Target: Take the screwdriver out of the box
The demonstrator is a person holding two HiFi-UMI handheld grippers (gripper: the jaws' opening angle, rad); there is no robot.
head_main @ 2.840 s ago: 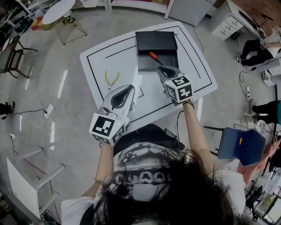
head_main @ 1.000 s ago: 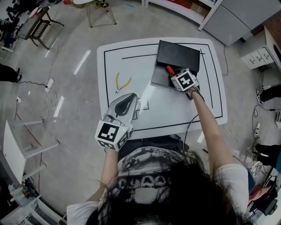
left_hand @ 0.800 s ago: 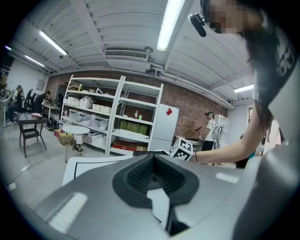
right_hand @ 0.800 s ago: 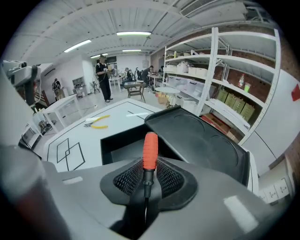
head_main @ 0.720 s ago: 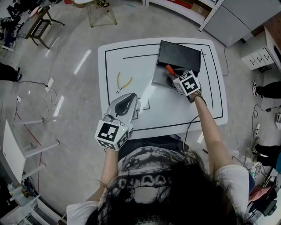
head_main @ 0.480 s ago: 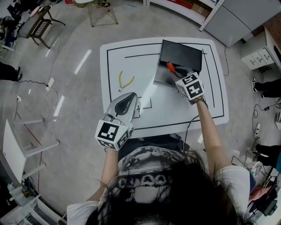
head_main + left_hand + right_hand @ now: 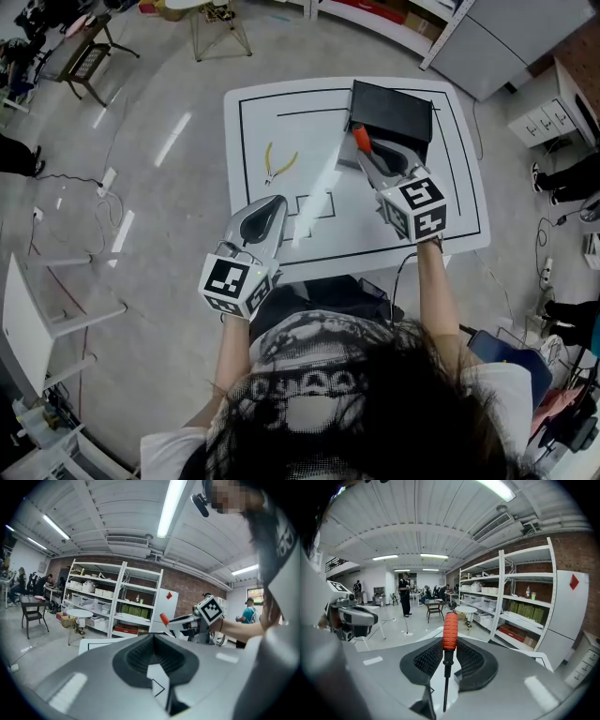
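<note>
**Two grippers, one screwdriver raised at the box**

Right gripper [image 7: 449,663]: jaws pinched on the screwdriver with ribbed orange handle and thin black shaft [image 7: 449,631]. The pads bear where handle meets shaft. The handle juts out past the tips and the shaft runs back toward the gripper body.

Left gripper [image 7: 154,654]: jaws drawn together with nothing between them, held well to the near-left of the box. It takes no part in the work.

Screwdriver [image 7: 361,140], located: held off the surface in the right gripper [image 7: 373,161], at the near edge of the black rectangular open box [image 7: 392,105]. It appears to be out of the interior.

Surroundings: the box stands on a white table with black border lines [image 7: 309,127]. Yellow-handled pliers [image 7: 279,161] lie on the table, well left of the box.

Step in hand, as judged: the lift-out, nearly complete.

Next move, as judged: carry the tool clear of the box toward bare table on its near side, lower it flat, and part the jaws only once it rests. The off-centre hold may let the tool tip on release.
</note>
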